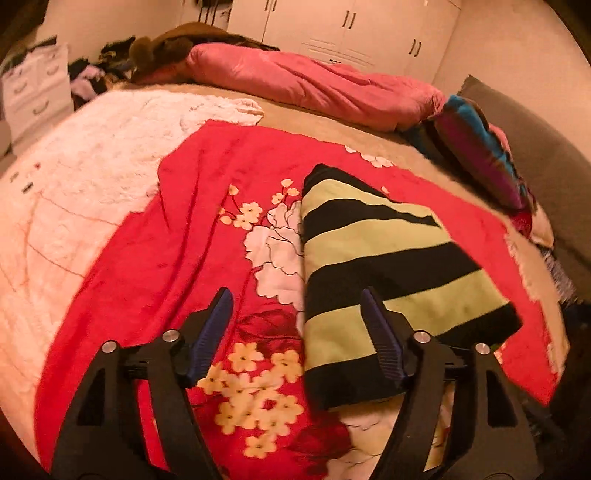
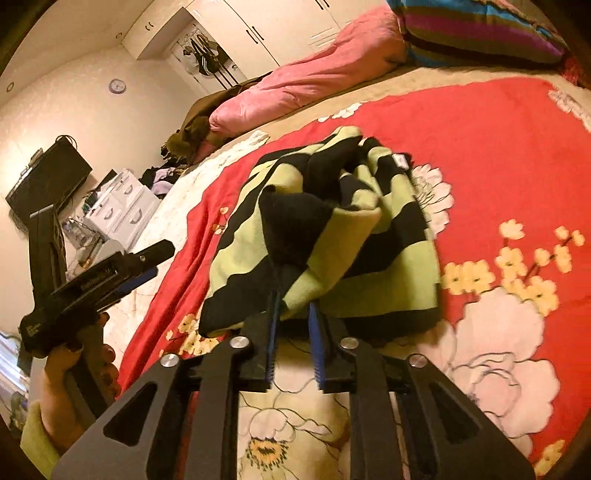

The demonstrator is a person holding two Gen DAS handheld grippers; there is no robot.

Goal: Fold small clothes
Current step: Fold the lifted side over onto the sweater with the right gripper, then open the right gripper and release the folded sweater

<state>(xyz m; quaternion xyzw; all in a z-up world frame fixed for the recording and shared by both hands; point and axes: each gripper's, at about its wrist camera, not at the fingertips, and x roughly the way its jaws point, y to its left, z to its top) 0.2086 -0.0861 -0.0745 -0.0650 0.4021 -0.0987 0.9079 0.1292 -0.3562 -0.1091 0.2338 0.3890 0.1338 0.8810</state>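
A green-and-black striped garment (image 1: 388, 258) lies folded on the red floral bedspread (image 1: 166, 258). My left gripper (image 1: 295, 306) hovers over the garment's near left edge, open, with nothing pinched; its right finger is above the cloth. In the right wrist view the garment (image 2: 332, 240) looks bunched, and a fold of it reaches down between the fingertips of my right gripper (image 2: 293, 306). Those jaws stand a narrow gap apart and do not look clamped on the fold. At the left of that view a hand (image 2: 62, 376) holds the left gripper (image 2: 147, 258).
A pink duvet (image 1: 314, 81) lies along the bed's far side, with a striped pillow (image 1: 476, 147) at the right. White drawers (image 1: 33, 88) and a pile of clothes stand beyond the bed's left edge. White wardrobe doors (image 1: 351, 26) line the back wall.
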